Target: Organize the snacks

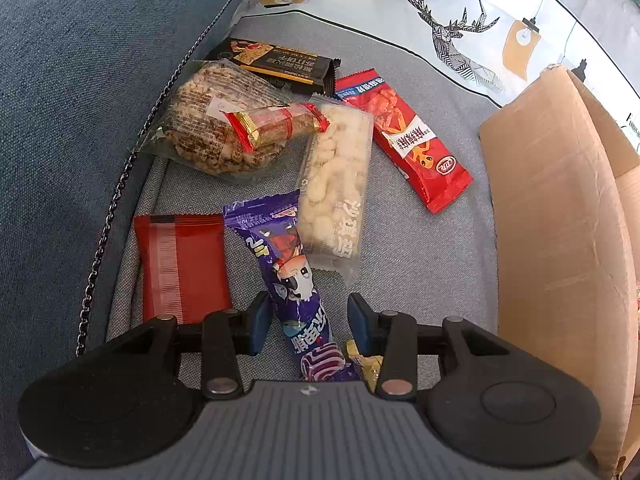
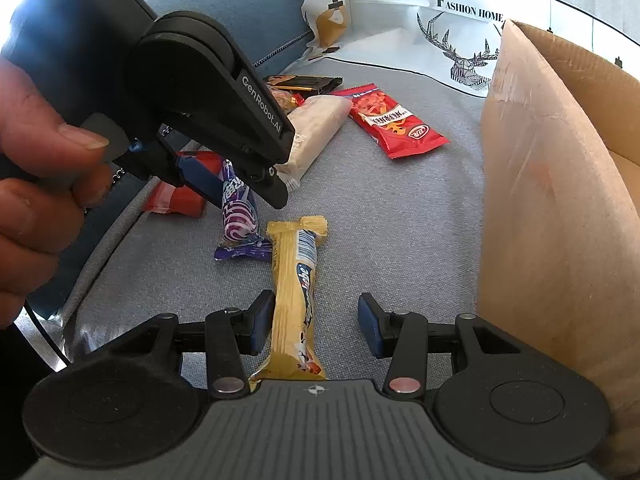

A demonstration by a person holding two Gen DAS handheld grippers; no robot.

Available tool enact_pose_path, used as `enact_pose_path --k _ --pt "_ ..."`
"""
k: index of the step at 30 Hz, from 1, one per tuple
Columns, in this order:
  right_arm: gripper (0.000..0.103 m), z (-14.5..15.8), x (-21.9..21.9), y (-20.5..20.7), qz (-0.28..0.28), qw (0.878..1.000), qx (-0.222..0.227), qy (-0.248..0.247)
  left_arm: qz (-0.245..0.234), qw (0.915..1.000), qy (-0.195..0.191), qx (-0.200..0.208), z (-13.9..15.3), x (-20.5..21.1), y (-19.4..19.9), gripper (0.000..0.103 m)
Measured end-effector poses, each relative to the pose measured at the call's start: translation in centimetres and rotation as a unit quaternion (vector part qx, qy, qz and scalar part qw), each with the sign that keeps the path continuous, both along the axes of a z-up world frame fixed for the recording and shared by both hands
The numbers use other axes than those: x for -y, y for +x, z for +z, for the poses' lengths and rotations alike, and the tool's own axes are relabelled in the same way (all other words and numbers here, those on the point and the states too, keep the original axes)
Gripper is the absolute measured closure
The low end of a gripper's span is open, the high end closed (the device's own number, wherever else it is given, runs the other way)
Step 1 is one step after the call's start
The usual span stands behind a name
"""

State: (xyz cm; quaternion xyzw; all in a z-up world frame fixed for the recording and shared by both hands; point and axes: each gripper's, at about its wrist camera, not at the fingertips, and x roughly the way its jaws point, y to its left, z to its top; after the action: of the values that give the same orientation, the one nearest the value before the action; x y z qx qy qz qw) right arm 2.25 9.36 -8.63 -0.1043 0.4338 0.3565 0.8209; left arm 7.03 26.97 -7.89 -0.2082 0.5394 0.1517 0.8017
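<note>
— Two grippers over the grey sofa cushion (image 1: pixel 420 240). How does the left gripper (image 1: pixel 308 322) sit?

— Low, pointing forward and down, its blue fingers (image 1: pixel 259 322) spread on either side of the purple packet (image 1: pixel 294 280). The packet runs between them and under the body. I cannot tell whether either pad touches the wrapper. From the right camera the left gripper (image 2: pixel 192 172) comes in tilted from the upper left, with a hand (image 2: pixel 44 168) wrapped around its handle, thumb on top.

— And the right gripper (image 2: pixel 316 328)?

— Jaws apart as well, straddling the yellow bar (image 2: pixel 294 296). The bar lies lengthwise on the cushion. The left finger (image 2: pixel 260 326) is right against its edge; the other one stands off with a clear gap.

— Where are the other snacks?

— Beyond the purple packet: a clear pack of pale puffs (image 1: pixel 336 184) leaning on it, a dark red pouch (image 1: pixel 182 264) just to its left, a long red packet (image 1: pixel 404 136) further right, lying alone. At the back, a clear bag of nuts (image 1: pixel 216 124) with a small red-and-gold bar (image 1: pixel 276 124) on top, and a black packet (image 1: pixel 280 64) behind those.

— And the box?

— The cardboard box (image 1: pixel 560 216) stands at the right edge of the cushion, near wall facing both cameras. A white printed cloth with a deer (image 1: pixel 452 36) lies behind the pile.
</note>
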Motion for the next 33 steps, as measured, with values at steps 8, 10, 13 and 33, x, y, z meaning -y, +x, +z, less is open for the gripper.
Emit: enact_pose_path --k 8,10,13,33 --pt "0.056 -0.1 -0.1 -0.1 0.000 1.000 0.004 -0.005 -0.003 1.0000 0.002 0.000 -0.1 0.0 0.0 0.057" --pt "0.058 -0.1 -0.2 -0.2 0.001 1.000 0.008 -0.009 -0.004 1.0000 0.002 0.000 -0.1 0.0 0.0 0.057" --pt "0.071 -0.1 -0.2 -0.4 0.003 1.000 0.015 -0.012 -0.007 1.0000 0.006 0.000 -0.1 0.0 0.1 0.062" --pt "0.086 5.2 2.5 -3.7 0.004 0.990 0.129 0.064 0.019 0.9858 0.022 0.166 6.3 0.0 -4.6 0.086"
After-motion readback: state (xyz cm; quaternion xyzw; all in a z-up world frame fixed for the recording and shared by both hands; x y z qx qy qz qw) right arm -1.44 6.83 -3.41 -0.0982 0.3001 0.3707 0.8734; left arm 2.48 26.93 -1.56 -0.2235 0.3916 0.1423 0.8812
